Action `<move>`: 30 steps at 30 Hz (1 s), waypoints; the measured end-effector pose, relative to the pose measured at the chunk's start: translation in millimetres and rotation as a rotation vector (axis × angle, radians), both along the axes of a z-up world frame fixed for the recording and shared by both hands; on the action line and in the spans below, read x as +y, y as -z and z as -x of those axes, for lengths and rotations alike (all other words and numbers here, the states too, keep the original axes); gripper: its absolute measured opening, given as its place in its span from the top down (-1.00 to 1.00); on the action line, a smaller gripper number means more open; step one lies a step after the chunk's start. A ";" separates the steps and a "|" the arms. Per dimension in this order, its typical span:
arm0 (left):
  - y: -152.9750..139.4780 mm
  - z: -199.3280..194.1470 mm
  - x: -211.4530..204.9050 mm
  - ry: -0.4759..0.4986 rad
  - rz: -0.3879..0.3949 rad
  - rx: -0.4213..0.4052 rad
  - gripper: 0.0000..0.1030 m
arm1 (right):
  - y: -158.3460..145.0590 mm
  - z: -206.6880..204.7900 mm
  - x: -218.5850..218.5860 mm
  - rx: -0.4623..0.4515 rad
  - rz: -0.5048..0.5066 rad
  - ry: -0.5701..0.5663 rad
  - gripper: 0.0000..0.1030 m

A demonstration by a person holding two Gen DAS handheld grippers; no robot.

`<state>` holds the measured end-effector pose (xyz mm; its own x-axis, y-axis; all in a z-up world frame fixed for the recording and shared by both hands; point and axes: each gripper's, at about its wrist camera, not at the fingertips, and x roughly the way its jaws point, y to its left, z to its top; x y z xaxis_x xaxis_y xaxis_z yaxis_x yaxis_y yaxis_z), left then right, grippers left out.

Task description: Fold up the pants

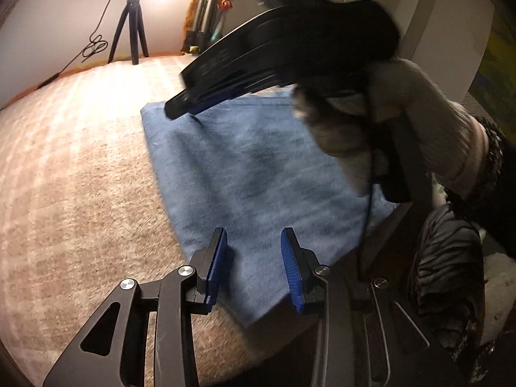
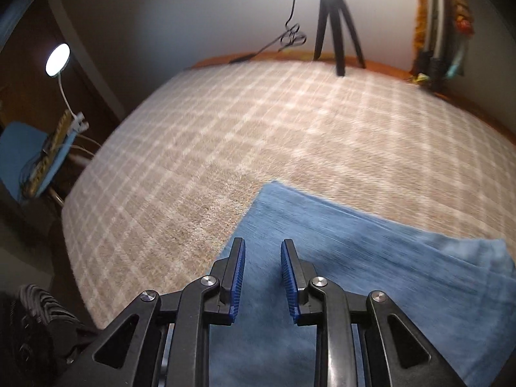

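- Lying flat on a beige plaid blanket (image 1: 80, 193), the folded blue pants (image 1: 245, 174) fill the middle of the left wrist view, with one corner reaching towards the lower edge of the picture.
- The left gripper (image 1: 254, 267) hangs over the near edge of the pants, its blue-padded jaws partly apart with nothing pinched between them; only cloth shows through the gap.
- The right gripper (image 1: 190, 106) crosses the upper part of this view, blurred, held by a hand in a light glove (image 1: 403, 113). Its blue-edged tip sits over the far edge of the pants; whether it touches the cloth cannot be told.
- A dark striped garment (image 1: 448, 258) shows at the lower right, beside the person's dark sleeve.
- A small black tripod (image 1: 132, 29) stands at the far edge of the blanket below a bright light, with a black cable (image 1: 96, 45) beside it.
- In the right wrist view the right gripper (image 2: 262, 277) points down over the pants (image 2: 371, 258), its jaws narrowly apart and holding nothing.
- The pants lie at the lower right of the blanket (image 2: 225, 135), with one corner pointing away from the gripper.
- The tripod (image 2: 335, 25) and cable (image 2: 290, 35) stand against the far wall.
- A round lit lamp (image 2: 58, 59) on a white stalk glows at the left, off the blanket.
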<state>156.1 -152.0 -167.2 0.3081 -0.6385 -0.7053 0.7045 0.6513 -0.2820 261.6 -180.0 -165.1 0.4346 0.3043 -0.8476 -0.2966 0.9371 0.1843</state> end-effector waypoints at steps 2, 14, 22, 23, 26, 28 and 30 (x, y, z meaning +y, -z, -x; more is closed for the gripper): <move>1.4 -1.1 4.4 0.002 0.008 0.014 0.36 | 4.6 -5.0 4.9 0.021 0.014 0.004 0.56; -5.3 -11.0 38.6 -0.094 0.084 0.058 0.36 | 1.4 -32.5 40.4 0.169 0.128 0.035 0.07; -13.2 -26.0 50.8 -0.158 0.133 0.085 0.36 | 16.0 -45.8 70.1 0.280 0.290 0.029 -0.01; -13.2 -24.9 50.4 -0.155 0.134 0.087 0.36 | 16.9 -46.7 71.9 0.286 0.303 0.024 -0.01; -9.5 -24.9 45.7 -0.149 0.130 0.098 0.35 | 18.9 -47.2 80.0 0.288 0.356 0.004 0.05; -7.4 -25.0 41.5 -0.148 0.128 0.111 0.20 | 19.4 -47.6 82.3 0.277 0.378 0.008 0.21; -5.5 -27.0 38.6 -0.149 0.129 0.120 0.15 | 17.6 -46.5 79.3 0.263 0.382 0.018 0.51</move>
